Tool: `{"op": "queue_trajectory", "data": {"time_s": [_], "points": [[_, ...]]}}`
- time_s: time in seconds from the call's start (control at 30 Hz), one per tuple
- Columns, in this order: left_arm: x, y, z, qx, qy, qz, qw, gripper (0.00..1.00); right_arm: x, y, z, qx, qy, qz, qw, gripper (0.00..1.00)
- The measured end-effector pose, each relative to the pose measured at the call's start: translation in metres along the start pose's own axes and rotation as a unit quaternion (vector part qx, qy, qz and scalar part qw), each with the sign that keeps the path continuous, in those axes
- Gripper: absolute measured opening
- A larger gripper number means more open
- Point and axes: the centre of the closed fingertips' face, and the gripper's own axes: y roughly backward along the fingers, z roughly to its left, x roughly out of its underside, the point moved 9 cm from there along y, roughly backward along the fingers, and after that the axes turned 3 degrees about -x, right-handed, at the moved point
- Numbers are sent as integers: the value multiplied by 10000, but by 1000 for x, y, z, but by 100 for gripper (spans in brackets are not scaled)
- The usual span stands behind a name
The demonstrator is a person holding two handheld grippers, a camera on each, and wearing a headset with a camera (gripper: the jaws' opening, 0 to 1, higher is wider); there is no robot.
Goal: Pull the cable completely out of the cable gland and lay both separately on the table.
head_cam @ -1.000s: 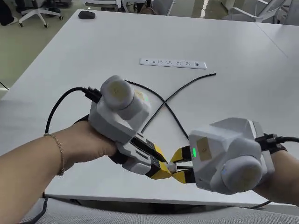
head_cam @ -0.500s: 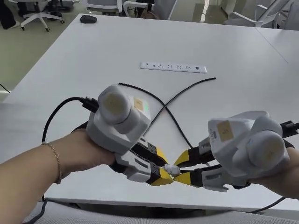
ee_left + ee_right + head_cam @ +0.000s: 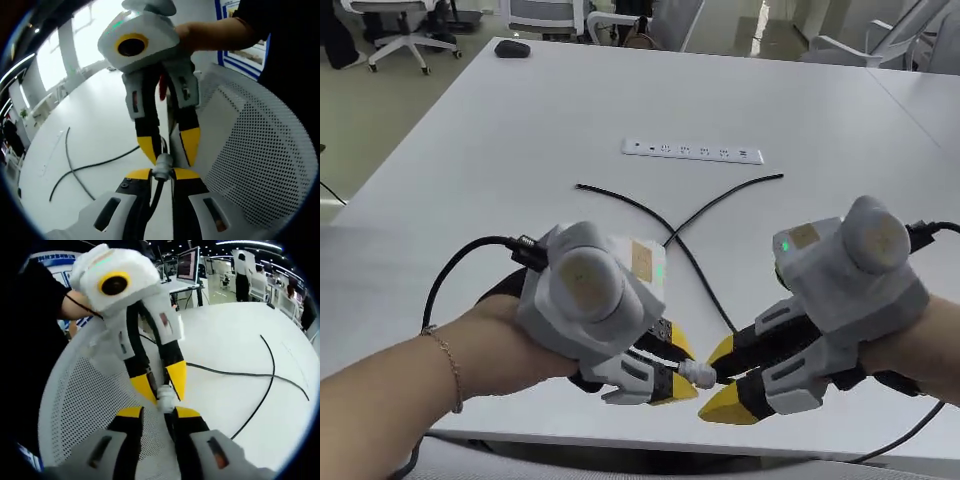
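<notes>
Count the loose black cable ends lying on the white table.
2. One cable end lies on the left, the other cable end on the right, both just short of the power strip. Further ends may be hidden from view.

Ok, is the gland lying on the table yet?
No: the cable gland is clamped in the tips of the left gripper, up off the table.

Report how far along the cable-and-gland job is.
Done: nothing yet. The cable still runs through the cable gland. In hand: the left claw looks closed at the gland, with the cable passing back between its jaws, while the right claw straddles the other side with jaws apart. Left: pull the cable fully out, then lay both separately on the table.
</notes>
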Motion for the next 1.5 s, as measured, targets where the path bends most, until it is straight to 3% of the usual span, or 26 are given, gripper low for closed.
{"op": "queue_trajectory", "data": {"time_s": [0.07,0.13,0.23,0.37,0.4,0.53,0.63,0.7,0.73,0.87,0.9,1.03,1.17,1.2,1.23,1.27,1.3,1.37,1.43,1.5], "points": [[-2,1,-3,-40,-274,38,9996,17,0,0,-1,-68,-35,-59,10000,23],[-3,1,-6,-31,-444,109,9989,17,0,-1,0,-276,-330,-134,9990,22],[-4,1,-7,-121,-847,252,9960,17,0,-2,-3,-322,-561,-272,9975,20],[-7,0,-12,-106,-1070,324,9937,17,-4,-2,-2,-403,-746,-574,9947,15],[-8,0,-12,-112,-1173,372,9923,17,-3,-2,-3,-342,-782,-436,9954,13],[-5,-2,-8,-107,-1083,427,9931,17,-5,-3,1,-110,-201,-127,9997,12],[-3,-5,-5,-56,-719,397,9966,17,-7,-4,3,179,126,134,9997,12],[1,-7,-3,8,-300,340,9990,17,-9,-5,3,387,375,335,9980,12],[4,-8,-1,59,95,254,9996,17,-10,-6,4,506,495,431,9966,12],[12,-8,3,253,902,37,9956,17,-12,-8,8,821,974,680,9895,11],[14,-8,3,309,1105,-10,9934,17,-13,-9,10,929,1165,787,9857,11],[18,-11,4,371,1374,33,9898,17,-14,-14,13,1153,1696,1078,9728,11],[23,-12,3,464,1642,60,9853,17,-12,-22,17,1249,2392,1370,9531,12],[23,-12,2,450,1636,55,9855,17,-10,-23,16,1186,2378,1414,9536,13],[25,-12,2,332,1591,87,9867,17,-6,-26,15,1165,1890,1219,9674,20],[26,-11,5,64,1357,114,9907,17,-4,-28,14,1109,1638,1073,9744,29],[27,-10,5,13,1259,197,9918,17,-4,-29,12,1170,1534,916,9769,36],[27,-8,9,-297,930,252,9949,17,-1,-28,4,1499,1300,851,9764,29],[25,-7,9,-352,692,300,9965,17,2,-26,-3,1862,998,770,9744,18],[23,-7,9,-470,602,264,9967,17,3,-25,-8,2160,928,716,9693,20]]}}
